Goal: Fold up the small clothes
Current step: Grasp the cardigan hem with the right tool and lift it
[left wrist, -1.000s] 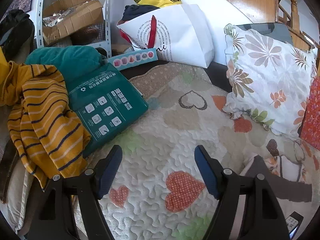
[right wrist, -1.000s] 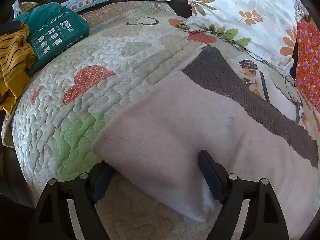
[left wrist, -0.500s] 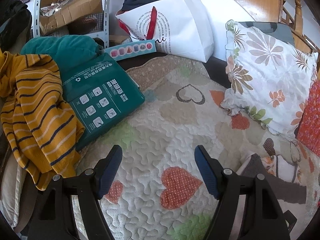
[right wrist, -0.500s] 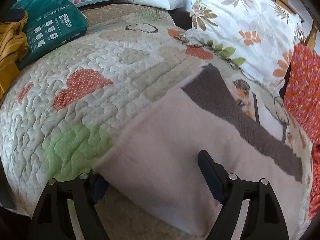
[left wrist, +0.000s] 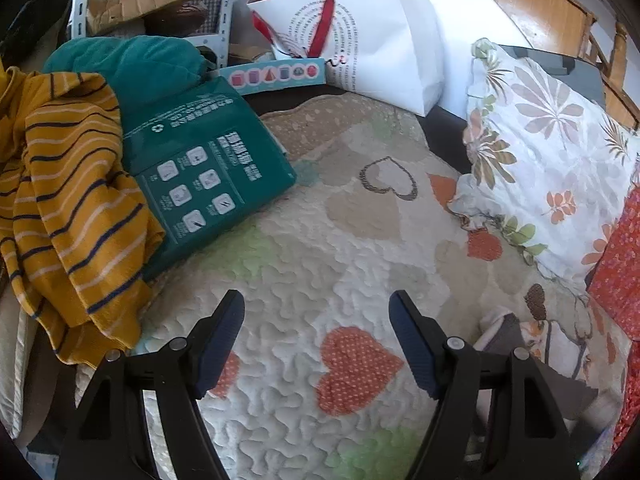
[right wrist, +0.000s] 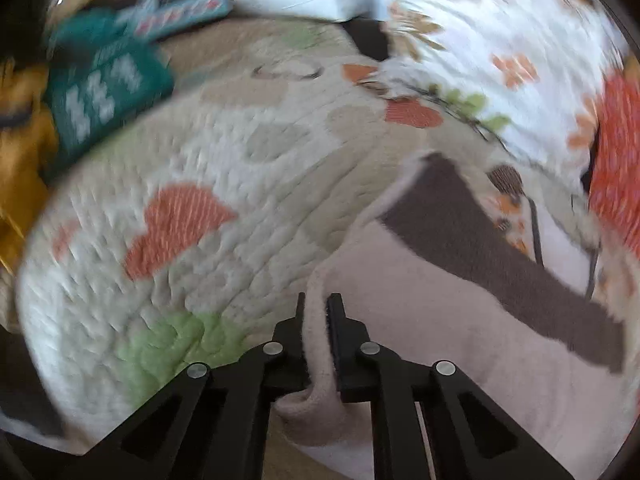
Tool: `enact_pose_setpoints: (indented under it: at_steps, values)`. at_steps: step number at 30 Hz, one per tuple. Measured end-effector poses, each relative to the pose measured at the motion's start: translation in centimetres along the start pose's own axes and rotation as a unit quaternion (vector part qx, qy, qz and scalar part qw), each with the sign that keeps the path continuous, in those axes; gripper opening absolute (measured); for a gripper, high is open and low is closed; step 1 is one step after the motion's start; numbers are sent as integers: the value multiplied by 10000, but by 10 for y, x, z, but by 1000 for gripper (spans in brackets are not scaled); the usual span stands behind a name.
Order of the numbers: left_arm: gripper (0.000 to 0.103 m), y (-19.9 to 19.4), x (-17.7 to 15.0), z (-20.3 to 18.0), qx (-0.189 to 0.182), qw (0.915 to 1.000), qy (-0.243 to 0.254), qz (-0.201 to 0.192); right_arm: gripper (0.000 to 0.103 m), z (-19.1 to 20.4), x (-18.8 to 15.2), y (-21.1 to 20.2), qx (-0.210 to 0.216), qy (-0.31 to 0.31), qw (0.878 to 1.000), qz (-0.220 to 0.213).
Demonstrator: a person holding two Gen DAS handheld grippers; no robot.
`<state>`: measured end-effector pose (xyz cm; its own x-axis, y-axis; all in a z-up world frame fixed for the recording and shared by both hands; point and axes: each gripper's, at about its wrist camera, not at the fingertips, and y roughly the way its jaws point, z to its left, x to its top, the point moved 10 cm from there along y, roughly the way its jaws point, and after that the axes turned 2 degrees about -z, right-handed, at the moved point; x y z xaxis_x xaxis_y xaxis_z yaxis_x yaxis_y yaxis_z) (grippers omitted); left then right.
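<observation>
Right claw (right wrist: 317, 305): fingers nearly together at lower centre of the right wrist view, clamped on the near left edge of the pink cloth (right wrist: 432, 320); a fold of the fabric is pinched between the two pads and bulges out below them.
Left claw (left wrist: 316, 316): fingers wide apart at lower centre of the left wrist view; nothing between them; it hangs over the quilt (left wrist: 360, 248), above an orange heart patch; whether it touches the quilt cannot be told.
Pink cloth: spread over the lower right of the right wrist view, lying on the quilt; a brown band (right wrist: 492, 248) crosses its far end; in the left wrist view only a corner shows at lower right, behind the right finger.
Quilt: pale, with heart patches; fills the middle of both views; the right wrist view is blurred.
Green pack (left wrist: 200, 176): on the quilt's far left edge, upper left of frame.
Striped top (left wrist: 68, 216): yellow, heaped at far left, touching the green pack.
Pillow (left wrist: 548, 160): floral, at upper right.
</observation>
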<state>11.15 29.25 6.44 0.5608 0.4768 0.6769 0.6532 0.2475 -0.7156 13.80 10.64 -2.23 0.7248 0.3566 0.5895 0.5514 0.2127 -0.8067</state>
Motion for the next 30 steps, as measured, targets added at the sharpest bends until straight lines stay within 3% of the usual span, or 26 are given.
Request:
enact_pose_setpoints:
  at_steps: [3, 7, 11, 13, 18, 22, 25, 30]
  values:
    - [74, 0, -5, -14, -41, 9999, 133, 8, 7, -55, 16, -36, 133, 776, 9965, -292]
    - [74, -3, -16, -39, -112, 9991, 407, -8, 7, -167, 11, -96, -57, 1832, 9806, -700]
    - [74, -4, -41, -83, -518, 9958, 713, 251, 7, -255, -54, -144, -608, 2462, 9644, -751]
    - [74, -2, -55, -106, -690, 9928, 883, 416, 7, -289, -101, -147, -839, 2724, 9575, -446]
    - [74, -6, -105, -179, -1096, 9799, 1433, 846, 7, -309, -171, -131, -564, 3154, 9472, 71]
    - [74, -19, -141, -231, -1401, 9673, 1921, 887, 7, -301, -162, -142, -310, 3043, 9519, -160]
    - [74, -35, -173, -273, -1826, 9498, 2366, 921, 7, -304, -157, -151, -214, 2990, 9536, -295]
    - [74, -50, -219, -317, -2282, 9232, 2866, 1159, 1, -327, -178, -156, -466, 3176, 9470, -105]
